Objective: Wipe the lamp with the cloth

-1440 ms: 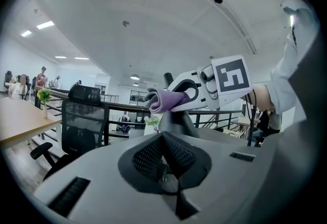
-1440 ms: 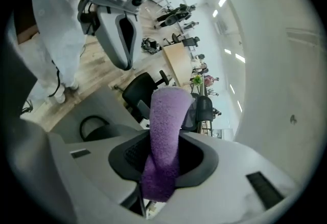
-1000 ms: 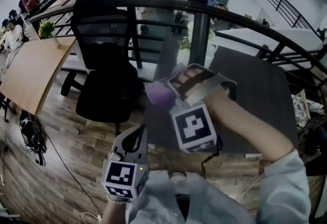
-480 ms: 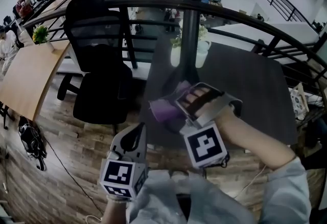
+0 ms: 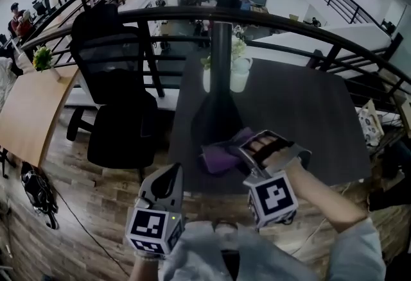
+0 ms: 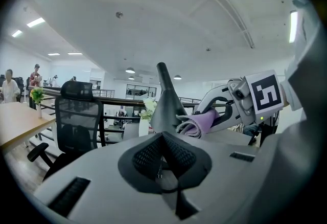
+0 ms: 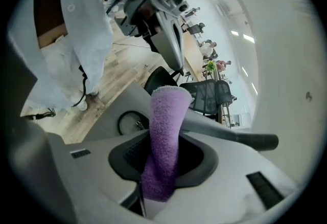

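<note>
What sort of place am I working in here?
Most likely an open-plan office, seemingly on an upper level: a black office chair, a long wooden desk, and a curved black railing with more workspace beyond.

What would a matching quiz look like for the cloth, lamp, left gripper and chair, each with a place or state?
1. cloth
2. lamp
3. left gripper
4. chair

A. shut, empty
B. left of the table
C. purple, clamped in the right gripper
D. dark, standing on the table

Pairs: 1-C, 2-D, 3-A, 4-B
</note>
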Available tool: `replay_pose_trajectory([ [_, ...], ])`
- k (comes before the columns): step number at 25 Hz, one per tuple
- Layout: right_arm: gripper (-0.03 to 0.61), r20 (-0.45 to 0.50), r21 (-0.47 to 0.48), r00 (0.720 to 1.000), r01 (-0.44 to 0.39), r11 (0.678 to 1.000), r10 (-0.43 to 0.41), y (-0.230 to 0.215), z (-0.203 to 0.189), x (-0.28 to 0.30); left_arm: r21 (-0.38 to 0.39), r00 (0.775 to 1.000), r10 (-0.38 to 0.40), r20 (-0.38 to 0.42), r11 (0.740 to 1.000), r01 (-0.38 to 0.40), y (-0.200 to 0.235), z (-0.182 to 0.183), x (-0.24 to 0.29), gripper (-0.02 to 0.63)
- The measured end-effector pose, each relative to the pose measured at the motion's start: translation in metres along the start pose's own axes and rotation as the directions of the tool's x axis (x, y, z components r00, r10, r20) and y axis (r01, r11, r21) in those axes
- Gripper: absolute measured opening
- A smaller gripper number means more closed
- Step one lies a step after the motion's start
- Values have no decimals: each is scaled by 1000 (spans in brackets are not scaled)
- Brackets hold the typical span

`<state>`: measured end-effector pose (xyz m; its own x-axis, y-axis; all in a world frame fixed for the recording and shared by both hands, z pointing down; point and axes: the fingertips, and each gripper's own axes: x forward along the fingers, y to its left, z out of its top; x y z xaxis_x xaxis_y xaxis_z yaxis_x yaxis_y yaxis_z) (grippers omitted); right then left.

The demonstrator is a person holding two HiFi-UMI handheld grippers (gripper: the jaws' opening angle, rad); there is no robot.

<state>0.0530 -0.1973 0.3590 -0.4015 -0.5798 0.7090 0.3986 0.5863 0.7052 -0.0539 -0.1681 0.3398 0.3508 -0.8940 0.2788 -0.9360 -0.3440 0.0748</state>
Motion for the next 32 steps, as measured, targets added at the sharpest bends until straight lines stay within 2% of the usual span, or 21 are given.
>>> replay_pose_trajectory([
  [2,120,59,136,998,2,991,-10,-1,-2,-7,-1,1000,-3,-2,1000,3,-2,-1,0,2],
  [3,120,96,217,995,9,976,-31,-7,-4,-11,0,1000,-3,-2,1000,3,-2,-1,1,2],
  [5,120,159,374,981,47,926,-114,-31,-8,-22,1,1000,0,1,1000,0,-2,0,1,2],
  [7,120,196,514,951,107,851,-238,-64,-15,-33,0,1000,5,6,1000,-5,-1,2,0,2],
  [10,120,199,703,872,191,685,-447,-121,-34,-51,3,1000,10,13,1000,-10,-2,6,-3,2],
  [12,120,160,775,826,234,588,-540,-157,-50,-61,3,1000,16,16,1000,-16,-2,6,-5,2],
  [13,120,141,791,809,254,556,-571,-172,-56,-65,3,1000,21,16,1000,-21,-1,6,-7,2],
  [15,120,111,799,780,299,521,-617,-200,-66,-70,4,999,30,16,1000,-30,0,5,-10,2],
  [18,120,72,781,754,364,507,-652,-232,-77,-73,6,999,38,18,999,-38,1,5,-12,2],
  [21,119,35,748,760,411,521,-649,-251,-84,-70,0,999,45,18,999,-45,-1,5,-17,2],
  [27,119,37,664,821,405,628,-569,-243,-64,-43,-24,999,40,3,999,-40,1,1,-19,2],
  [32,120,73,606,842,389,694,-535,-217,-37,-35,0,999,43,16,999,-43,2,0,-18,2],
])
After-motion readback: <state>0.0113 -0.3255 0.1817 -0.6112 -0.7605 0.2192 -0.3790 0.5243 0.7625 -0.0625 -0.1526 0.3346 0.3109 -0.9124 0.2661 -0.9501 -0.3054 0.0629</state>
